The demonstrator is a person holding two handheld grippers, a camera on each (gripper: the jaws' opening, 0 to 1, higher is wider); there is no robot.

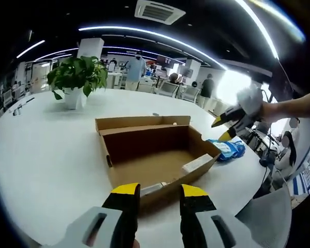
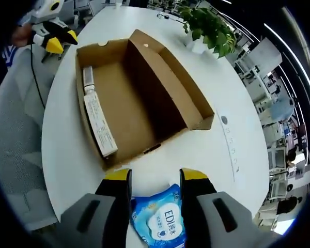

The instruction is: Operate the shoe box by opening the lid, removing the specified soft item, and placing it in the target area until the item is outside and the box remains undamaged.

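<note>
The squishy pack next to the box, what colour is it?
The pack is blue with a white patch, best in the right gripper view.

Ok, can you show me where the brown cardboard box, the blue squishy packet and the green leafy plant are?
Brown cardboard box (image 2: 125,101): right gripper view, bare inside floor.
Blue soft packet (image 2: 160,219): right gripper view, printed front, between the jaws.
Green potted plant (image 1: 78,73): left gripper view, its leaves.

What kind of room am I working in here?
Probably an open-plan office: long ceiling light strips, desks with people behind, and a potted plant on the big white table holding the open box.
</note>
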